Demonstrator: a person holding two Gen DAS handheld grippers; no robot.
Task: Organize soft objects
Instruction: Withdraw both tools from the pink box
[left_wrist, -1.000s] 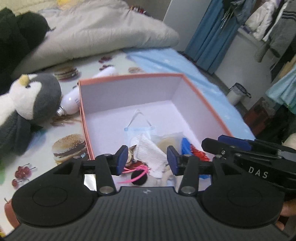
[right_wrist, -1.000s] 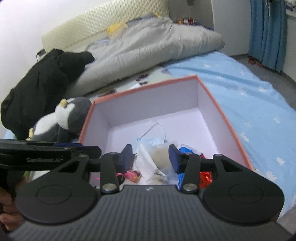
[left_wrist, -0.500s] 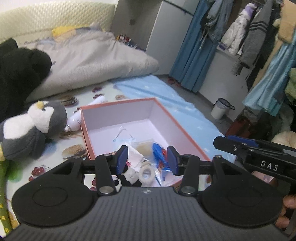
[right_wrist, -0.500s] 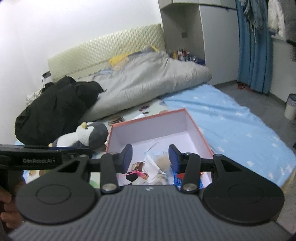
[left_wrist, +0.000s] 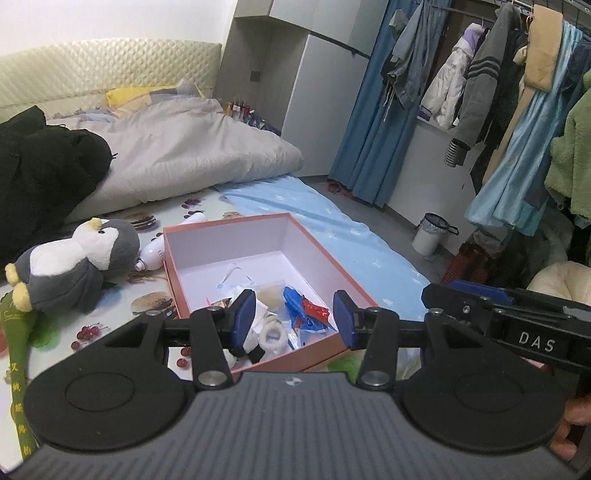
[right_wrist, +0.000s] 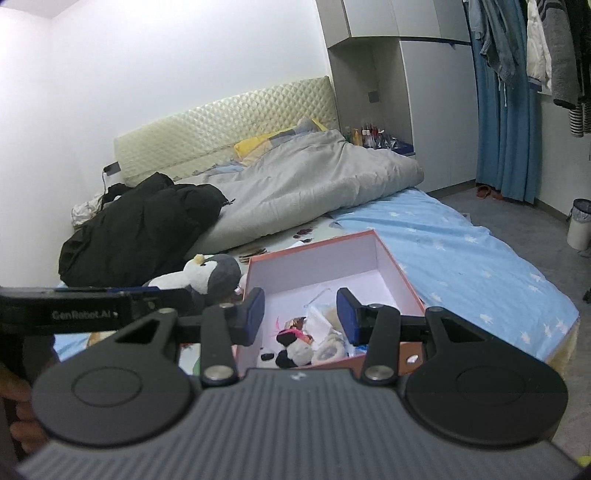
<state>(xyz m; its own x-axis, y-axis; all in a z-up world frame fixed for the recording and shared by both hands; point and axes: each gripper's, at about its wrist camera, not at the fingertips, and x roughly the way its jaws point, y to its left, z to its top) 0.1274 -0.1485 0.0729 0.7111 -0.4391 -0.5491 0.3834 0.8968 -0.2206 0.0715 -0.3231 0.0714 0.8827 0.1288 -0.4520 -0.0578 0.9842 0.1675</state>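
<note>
An open pink box (left_wrist: 328, 254) (right_wrist: 397, 264) lies on the bed and holds several small soft things: a face mask (left_wrist: 232, 282), a white tissue, a blue and red packet (left_wrist: 306, 308), a white ring (left_wrist: 272, 334) and a small black-and-white plush (right_wrist: 291, 352). A grey penguin plush (left_wrist: 74, 264) (right_wrist: 210, 273) lies left of the box. My left gripper (left_wrist: 294, 317) is open and empty, held high above the box's near end. My right gripper (right_wrist: 301, 314) is open and empty, likewise high and back from the box.
A white bottle (left_wrist: 157, 251) lies between penguin and box. A grey duvet (left_wrist: 184, 151) and a black jacket (right_wrist: 140, 225) fill the far bed. A blue sheet (right_wrist: 461, 251) covers the right side. Clothes hang at right (left_wrist: 480, 81); a white bin (left_wrist: 432, 236) stands on the floor.
Both grippers have pulled up and back from just over the box, so the box looks smaller and more of the room shows. Both stayed open and empty.
</note>
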